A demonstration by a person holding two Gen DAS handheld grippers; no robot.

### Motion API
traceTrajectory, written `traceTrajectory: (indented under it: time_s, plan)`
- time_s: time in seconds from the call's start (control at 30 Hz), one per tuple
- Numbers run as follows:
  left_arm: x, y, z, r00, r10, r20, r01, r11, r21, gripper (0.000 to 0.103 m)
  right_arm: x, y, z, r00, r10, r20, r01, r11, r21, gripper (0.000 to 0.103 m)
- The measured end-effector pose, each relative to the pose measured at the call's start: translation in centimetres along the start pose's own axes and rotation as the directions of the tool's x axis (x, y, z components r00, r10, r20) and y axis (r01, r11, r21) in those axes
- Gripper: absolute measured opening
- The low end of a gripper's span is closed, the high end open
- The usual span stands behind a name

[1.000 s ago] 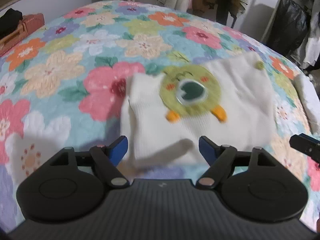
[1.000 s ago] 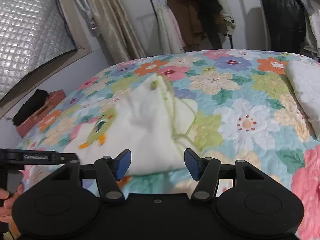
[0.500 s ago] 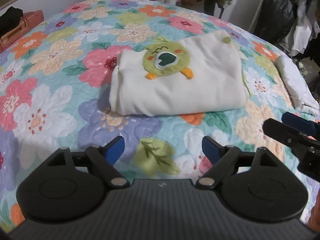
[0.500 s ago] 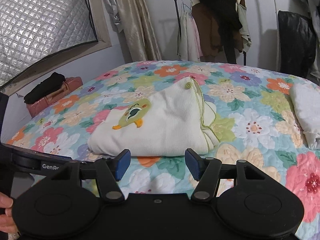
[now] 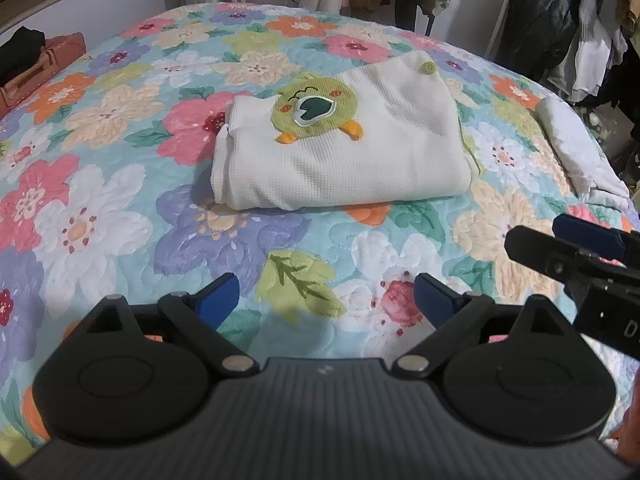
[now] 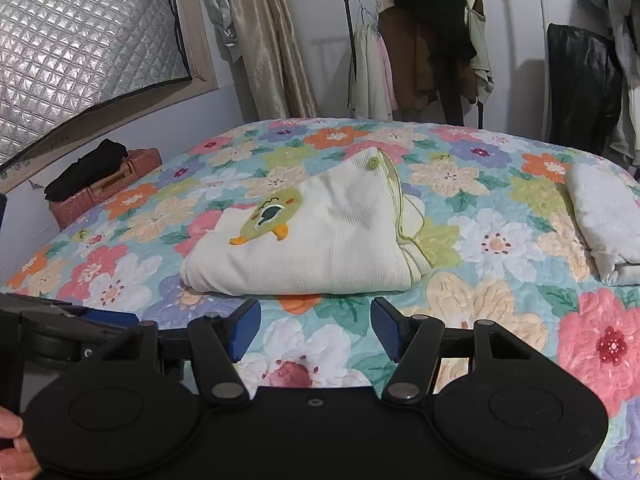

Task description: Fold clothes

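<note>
Room: bedroom, with a clothes rack (image 6: 416, 40) of hanging garments at the top of the right wrist view and a quilted panel (image 6: 80, 40) at its upper left.
Surface: flowered bedspread (image 5: 100, 220) covering the bed; a second folded white cloth (image 5: 576, 148) lies near the right edge.
Garment: cream sweater (image 5: 340, 148) with a green cartoon patch, folded into a compact rectangle in the middle of the left wrist frame.
Change: a second ago the sweater filled the space right at both tools' tips; now it sits well apart from them, with bare quilt between.
Left tool (image 5: 326, 300): empty, its jaws opening wider, nothing between them.
Right tool (image 6: 316, 330): empty, jaws standing fairly wide, sweater just beyond the tips.
Meaning: this fold looks finished and let go; probably the piece is done.
Edges: the sweater's near fold is even; the right side shows green-trimmed layers peeking out.
Open room: plenty of bare quilt left of and below the sweater; the right tool crowds the lower right of the left wrist view.
</note>
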State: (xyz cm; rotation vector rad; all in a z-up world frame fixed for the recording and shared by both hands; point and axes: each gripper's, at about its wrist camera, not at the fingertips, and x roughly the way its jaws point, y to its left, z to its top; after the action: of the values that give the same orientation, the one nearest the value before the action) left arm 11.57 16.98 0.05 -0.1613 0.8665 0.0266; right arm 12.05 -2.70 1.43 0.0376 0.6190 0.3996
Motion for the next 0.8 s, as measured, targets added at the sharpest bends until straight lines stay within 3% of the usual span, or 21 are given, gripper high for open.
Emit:
traceTrajectory:
  time_s: [0.3,0.43,0.8]
  plan:
    - [-0.72,-0.28,-0.69,0.999,0.018,0.03,-0.018,1.0,0.012,0.096,-0.35,0.68,-0.35,1.0,-0.007,-0.012,0.007,1.0,-0.013,0.067]
    - [-0.75,-0.26,-0.72,0.999,0.028,0.034,-0.029,0.999,0.017,0.1,-0.65,0.95,-0.53,1.0,-0.022,-0.003,0.022,0.999,-0.026,0.079]
    - [-0.43,-0.49,-0.87,0.998,0.06,0.009,-0.06,0.998,0.033,0.103,-0.75,0.84,-0.71,1.0,-0.018,0.001,0.018,1.0,0.006,0.085]
